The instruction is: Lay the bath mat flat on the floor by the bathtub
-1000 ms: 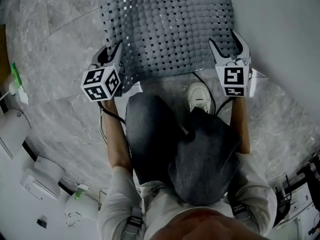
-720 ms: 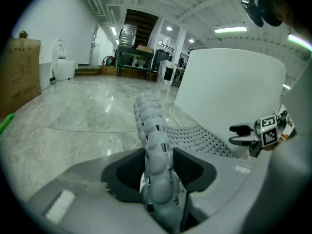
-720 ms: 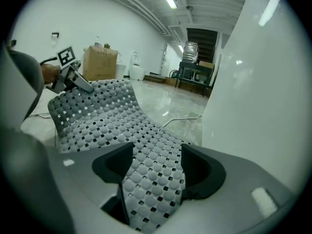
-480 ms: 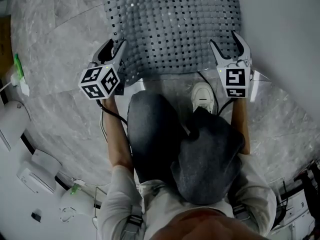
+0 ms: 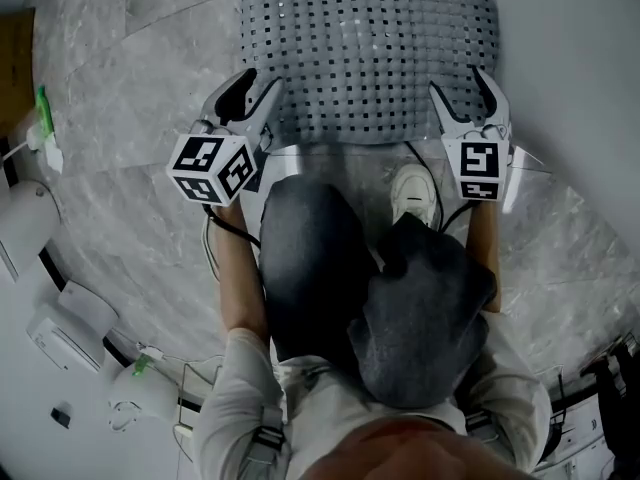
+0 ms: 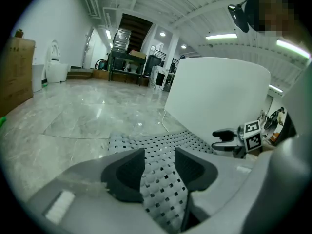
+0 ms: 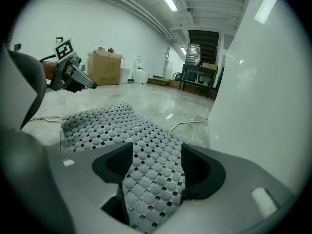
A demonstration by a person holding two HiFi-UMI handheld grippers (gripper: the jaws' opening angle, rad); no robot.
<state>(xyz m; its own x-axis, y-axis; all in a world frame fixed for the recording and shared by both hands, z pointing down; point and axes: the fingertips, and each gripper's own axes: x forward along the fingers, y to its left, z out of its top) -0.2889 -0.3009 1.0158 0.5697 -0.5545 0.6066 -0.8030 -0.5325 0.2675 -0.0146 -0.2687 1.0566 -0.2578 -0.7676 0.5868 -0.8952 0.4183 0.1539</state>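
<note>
Marble floor (image 5: 130, 68), white bathtub (image 5: 570, 48) at right. Bath mat (image 5: 370, 58) lies flat on the floor, right end just beside the tub, long axis running gripper to gripper. Left gripper (image 5: 255, 86) and right gripper (image 5: 461, 83): jaws apart, straddling the mat's near edge, unclamped. Mat lies ahead, both grippers equally near.

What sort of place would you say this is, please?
Probably a showroom or workshop hall with a bathroom mock-up: a white bathtub on a marble floor, a bath mat beside it, a cardboard box and metal rack farther back.
</note>
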